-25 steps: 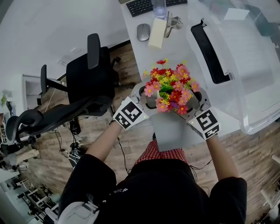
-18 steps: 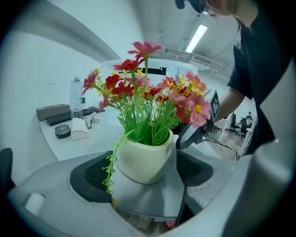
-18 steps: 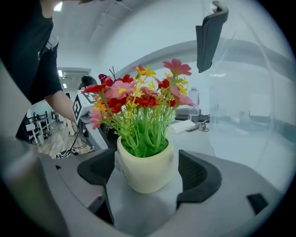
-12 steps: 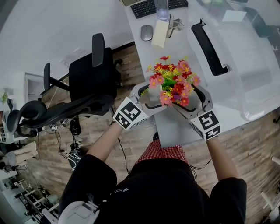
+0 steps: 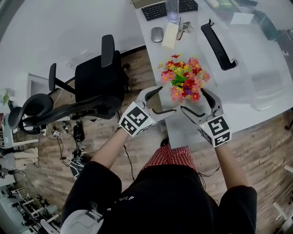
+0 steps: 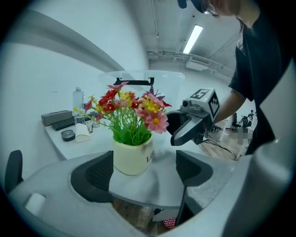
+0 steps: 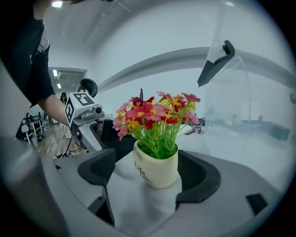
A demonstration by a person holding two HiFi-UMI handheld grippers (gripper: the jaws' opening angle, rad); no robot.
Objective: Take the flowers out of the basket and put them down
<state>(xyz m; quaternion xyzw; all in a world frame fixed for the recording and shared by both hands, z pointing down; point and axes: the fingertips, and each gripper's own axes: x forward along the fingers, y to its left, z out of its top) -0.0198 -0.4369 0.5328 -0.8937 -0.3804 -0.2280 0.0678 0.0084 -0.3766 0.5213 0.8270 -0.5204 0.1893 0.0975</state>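
- At the table's near edge, left gripper (image 5: 161, 101) and right gripper (image 5: 193, 103) face each other, both with jaws wide apart and nothing held.
- flowers (image 5: 183, 81) sit in cream pot (image 7: 157, 169), upright between the grippers, touching neither.
- Pot stands on white table (image 5: 181, 131), outside clear bin (image 5: 256, 59) to the right.
- keyboard (image 5: 167, 8) and mouse (image 5: 157, 34) at the far end.
- office chair (image 5: 98, 84) on wood floor (image 5: 146, 68) to the left.

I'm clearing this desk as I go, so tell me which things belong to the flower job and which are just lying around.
Job: flower pot, left gripper and right gripper, both open, clear bin.
Lying about: keyboard, mouse, bottle, office chair.
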